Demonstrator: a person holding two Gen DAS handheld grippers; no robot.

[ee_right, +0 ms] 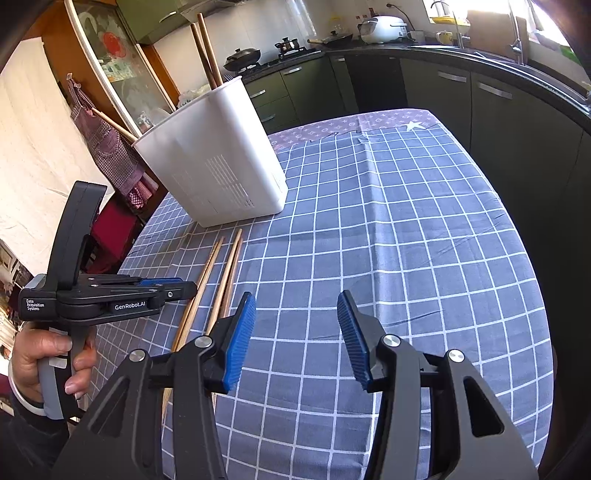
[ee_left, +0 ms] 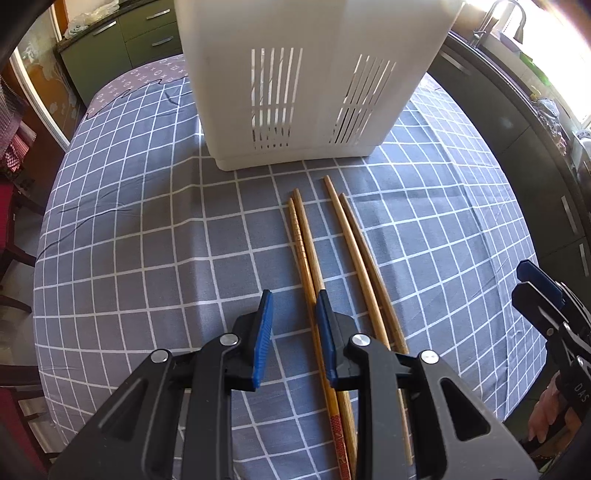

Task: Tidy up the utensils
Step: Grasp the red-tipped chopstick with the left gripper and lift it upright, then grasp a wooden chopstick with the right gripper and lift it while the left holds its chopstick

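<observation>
A white slotted utensil holder [ee_left: 295,92] stands on the checked tablecloth [ee_left: 147,240]. Two pairs of wooden chopsticks lie in front of it: a left pair [ee_left: 304,243] and a right pair [ee_left: 354,240]. My left gripper [ee_left: 293,295] hangs low over the left pair with its jaws narrowly apart. The sticks run beside its right pad and are not pinched. In the right wrist view the holder [ee_right: 221,158] has chopsticks [ee_right: 207,48] standing in it. My right gripper [ee_right: 297,295] is open over bare cloth, to the right of the lying chopsticks [ee_right: 225,269]. The left gripper [ee_right: 188,286] shows there side-on.
Dark kitchen cabinets [ee_right: 461,96] run along the table's far and right sides. A stove with a wok [ee_right: 243,55] and a rice cooker [ee_right: 384,27] are on the counter. A red chair [ee_right: 114,229] stands at the left edge. A hand [ee_right: 48,365] grips the left tool.
</observation>
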